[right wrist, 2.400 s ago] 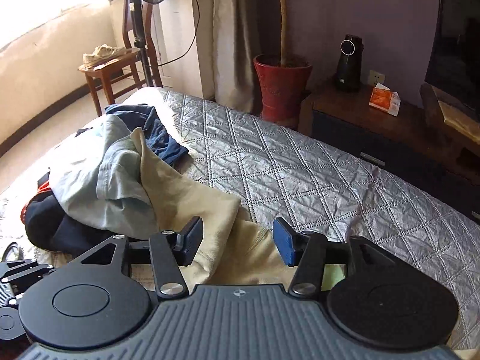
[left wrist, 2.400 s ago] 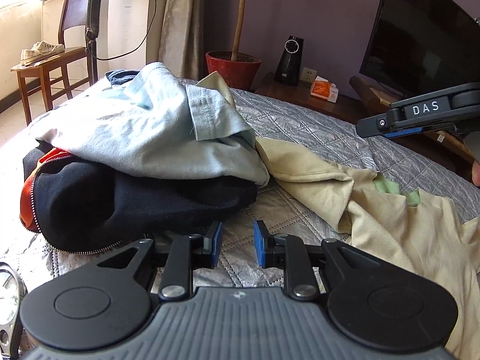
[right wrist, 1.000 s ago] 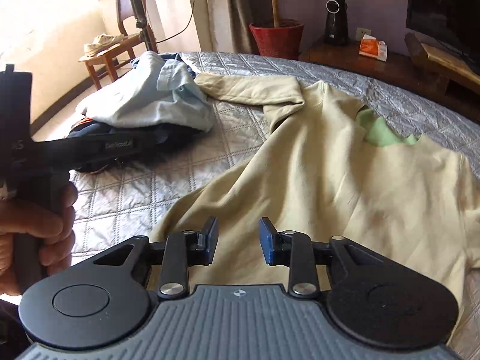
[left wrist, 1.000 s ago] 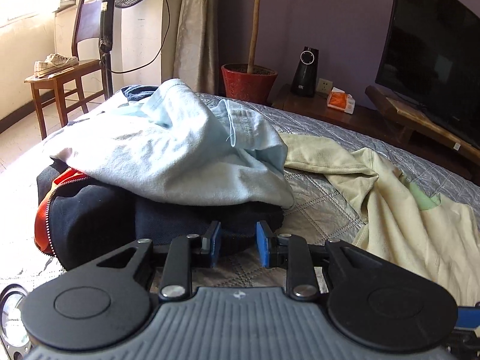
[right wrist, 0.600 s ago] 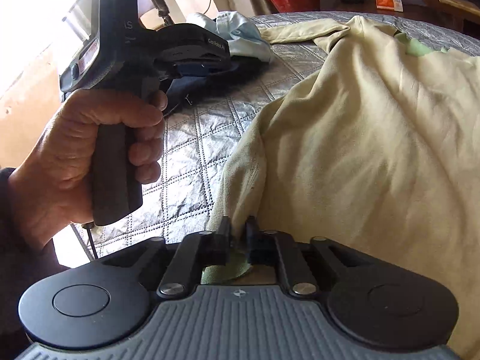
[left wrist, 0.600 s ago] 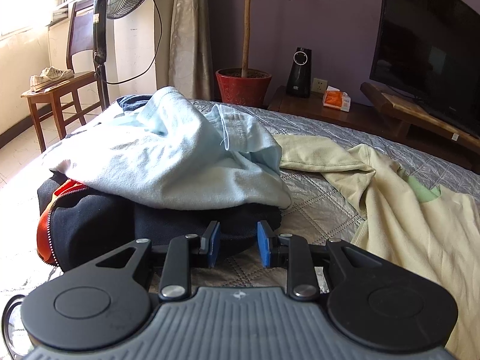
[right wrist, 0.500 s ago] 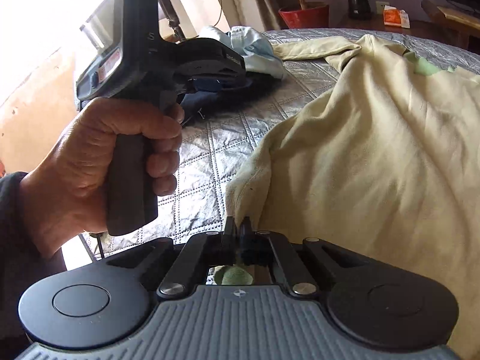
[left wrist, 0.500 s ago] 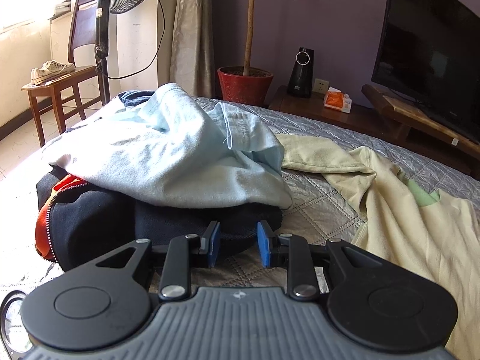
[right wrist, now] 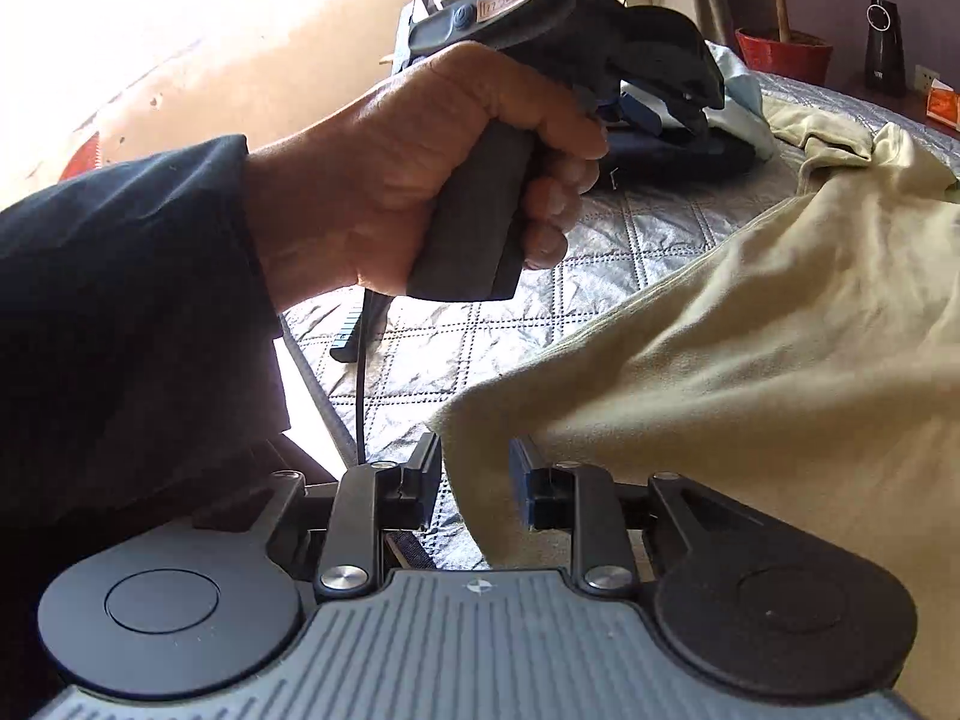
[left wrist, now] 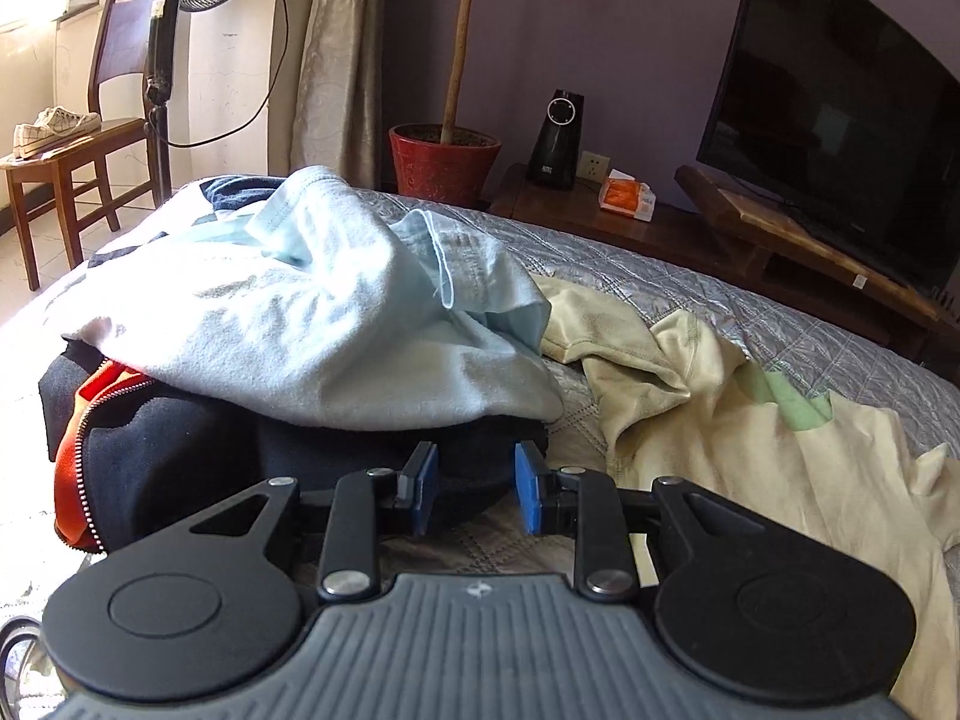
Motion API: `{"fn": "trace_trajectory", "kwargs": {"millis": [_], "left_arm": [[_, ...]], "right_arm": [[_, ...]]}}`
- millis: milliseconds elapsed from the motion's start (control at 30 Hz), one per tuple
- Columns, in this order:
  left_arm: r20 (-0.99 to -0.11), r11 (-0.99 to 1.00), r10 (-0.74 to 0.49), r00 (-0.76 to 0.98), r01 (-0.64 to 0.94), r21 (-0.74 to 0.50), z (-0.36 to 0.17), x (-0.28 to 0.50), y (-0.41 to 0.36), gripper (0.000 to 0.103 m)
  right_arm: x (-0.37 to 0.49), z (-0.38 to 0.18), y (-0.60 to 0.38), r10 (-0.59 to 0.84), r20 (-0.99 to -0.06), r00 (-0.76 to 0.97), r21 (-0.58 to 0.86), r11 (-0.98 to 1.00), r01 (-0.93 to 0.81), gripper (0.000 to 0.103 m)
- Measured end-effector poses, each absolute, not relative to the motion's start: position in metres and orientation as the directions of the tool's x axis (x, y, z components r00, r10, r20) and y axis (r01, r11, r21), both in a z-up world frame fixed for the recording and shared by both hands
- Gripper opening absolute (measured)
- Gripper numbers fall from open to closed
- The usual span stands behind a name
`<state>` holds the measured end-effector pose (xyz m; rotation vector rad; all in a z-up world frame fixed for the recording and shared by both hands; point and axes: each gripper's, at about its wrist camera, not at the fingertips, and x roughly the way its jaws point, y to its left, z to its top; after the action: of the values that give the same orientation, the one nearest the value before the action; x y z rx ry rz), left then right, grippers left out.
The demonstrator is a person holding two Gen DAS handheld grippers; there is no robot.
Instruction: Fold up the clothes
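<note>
Fleece-soft cream sweatshirt (right wrist: 750, 360) crumples on quilted silver bed (right wrist: 480, 330); right gripper (right wrist: 474, 480) jaws just spread around its hem; left gripper (left wrist: 471, 486) jaws parted, empty.

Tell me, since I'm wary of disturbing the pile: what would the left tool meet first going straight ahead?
Most likely the dark jacket under the light blue garment, just beyond the left tool, whose jaws stand apart and empty; depth is uncertain.

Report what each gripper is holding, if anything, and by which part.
Nothing is held. The right gripper has just opened; the cream shirt's hem corner lies loose between its jaws. The left gripper is open and empty before the dark jacket.
</note>
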<state>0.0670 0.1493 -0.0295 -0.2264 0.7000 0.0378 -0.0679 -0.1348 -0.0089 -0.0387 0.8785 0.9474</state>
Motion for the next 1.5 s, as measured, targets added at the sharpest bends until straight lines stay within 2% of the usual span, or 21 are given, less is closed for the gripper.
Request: {"fn": "trace_trajectory", "kwargs": {"millis": [67,167,267,300,333,367,400,433,467,567,667,767,900,967,1167,1367,1433,1467,1500], "left_arm": [[-0.642,0.978,-0.147,0.752,0.014,-0.208,-0.031,0.065,0.129,0.025],[-0.67,0.973,-0.226,0.707,0.196,-0.122,-0.038,0.059,0.09,0.03],[-0.76,0.96,-0.199,0.619,0.278,-0.025,-0.058,0.059,0.064,0.032],[-0.768,0.958,-0.181,0.614,0.285,0.003,-0.062,0.059,0.061,0.032],[-0.772,0.958,-0.171,0.613,0.287,0.016,-0.063,0.057,0.062,0.032],[-0.775,0.962,-0.159,0.612,0.273,0.019,-0.063,0.057,0.066,0.032],[-0.777,0.967,-0.146,0.612,0.254,0.018,-0.063,0.057,0.07,0.033],[-0.776,0.973,-0.114,0.62,0.226,0.038,-0.064,0.057,0.075,0.035],[-0.772,0.978,-0.083,0.631,0.2,0.058,-0.064,0.058,0.08,0.038],[-0.755,0.987,0.014,0.656,0.11,0.114,-0.061,0.061,0.088,0.038],[-0.74,0.991,0.056,0.67,0.055,0.124,-0.056,0.063,0.094,0.037],[-0.716,0.993,0.073,0.694,0.015,0.116,-0.051,0.064,0.097,0.037],[-0.703,0.995,0.09,0.705,-0.027,0.101,-0.049,0.067,0.098,0.037],[-0.698,0.995,0.094,0.71,-0.037,0.097,-0.049,0.069,0.097,0.037],[-0.696,0.994,0.097,0.711,-0.031,0.107,-0.053,0.071,0.09,0.037],[-0.69,0.992,0.087,0.719,0.002,0.127,-0.056,0.071,0.078,0.037],[-0.692,0.992,0.087,0.716,0.004,0.128,-0.057,0.071,0.076,0.037],[-0.694,0.992,0.087,0.715,0.005,0.13,-0.058,0.072,0.075,0.037],[-0.694,0.991,0.086,0.715,0.009,0.131,-0.058,0.072,0.074,0.037]], "right_arm": [[-0.07,-0.003,-0.165,0.658,-0.66,0.362,0.324,0.684,-0.653,0.061],[-0.066,-0.009,-0.203,0.476,-0.732,0.487,0.192,0.831,-0.523,0.06],[-0.056,-0.026,-0.232,0.284,-0.825,0.488,0.041,0.892,-0.449,0.056],[-0.056,-0.029,-0.24,0.257,-0.842,0.474,0.017,0.891,-0.454,0.056],[-0.057,-0.033,-0.247,0.234,-0.857,0.46,-0.006,0.887,-0.463,0.061],[-0.057,-0.035,-0.253,0.206,-0.873,0.442,-0.031,0.881,-0.471,0.072],[-0.059,-0.035,-0.259,0.169,-0.887,0.429,-0.06,0.88,-0.471,0.078],[-0.056,-0.034,-0.266,0.141,-0.897,0.419,-0.074,0.887,-0.456,0.077],[-0.053,-0.032,-0.273,0.115,-0.906,0.408,-0.083,0.895,-0.439,0.073],[-0.039,-0.019,-0.3,0.054,-0.881,0.47,-0.134,0.924,-0.357,0.069],[-0.004,-0.005,-0.356,0.058,-0.83,0.555,-0.018,0.991,-0.131,0.067],[0.034,0.001,-0.429,0.044,-0.757,0.651,0.175,0.975,0.137,0.066],[0.077,-0.015,-0.514,0.08,-0.69,0.719,0.47,0.805,0.361,0.066],[0.091,-0.026,-0.542,0.065,-0.672,0.738,0.561,0.696,0.449,0.067],[0.111,-0.069,-0.571,-0.056,-0.68,0.731,0.614,0.502,0.61,0.068],[0.117,-0.094,-0.571,-0.093,-0.594,0.799,0.715,0.395,0.577,0.073],[0.121,-0.097,-0.571,-0.106,-0.582,0.806,0.719,0.396,0.571,0.072],[0.123,-0.098,-0.572,-0.113,-0.578,0.808,0.718,0.399,0.57,0.068],[0.127,-0.1,-0.572,-0.108,-0.578,0.809,0.72,0.398,0.568,0.058]]}}
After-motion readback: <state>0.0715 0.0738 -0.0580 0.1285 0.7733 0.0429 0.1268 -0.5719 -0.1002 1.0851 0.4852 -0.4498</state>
